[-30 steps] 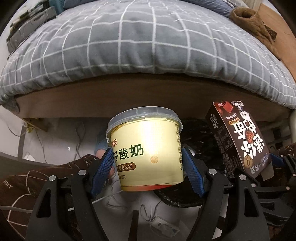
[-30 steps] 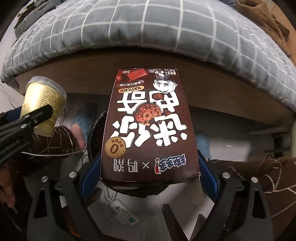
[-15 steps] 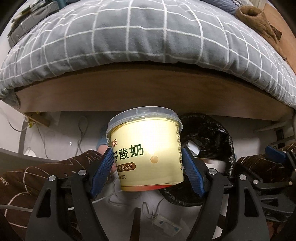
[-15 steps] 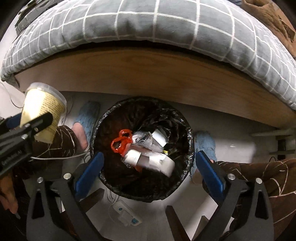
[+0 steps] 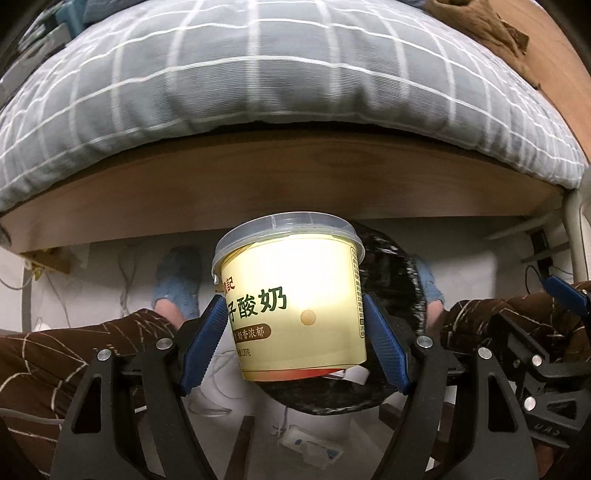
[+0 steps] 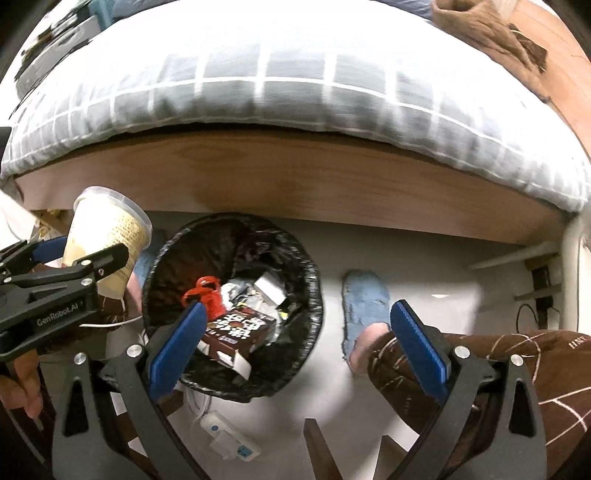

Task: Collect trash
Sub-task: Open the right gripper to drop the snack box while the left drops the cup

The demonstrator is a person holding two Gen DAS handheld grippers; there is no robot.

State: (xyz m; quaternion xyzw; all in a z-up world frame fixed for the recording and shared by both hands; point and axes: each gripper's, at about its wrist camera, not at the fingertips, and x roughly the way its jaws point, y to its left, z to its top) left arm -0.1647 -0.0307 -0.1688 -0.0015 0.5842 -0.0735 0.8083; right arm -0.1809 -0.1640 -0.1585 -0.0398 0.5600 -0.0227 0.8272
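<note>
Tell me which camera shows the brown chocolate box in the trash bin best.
The right wrist view: the brown box lies in plain sight inside the black bin, on the other trash. In the left wrist view the yogurt tub blocks the bin's inside, so the box is hidden.

a bed with a gray checked blanket [image 5: 258,92] and a wood frame [image 6: 314,177]. blue slippers [image 6: 365,306] stand on the white floor [image 6: 424,269]. brown cloth [image 5: 476,26] lies on top.

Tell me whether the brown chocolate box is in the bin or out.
In: the brown chocolate box lies on the rubbish inside the black-lined bin.
</note>
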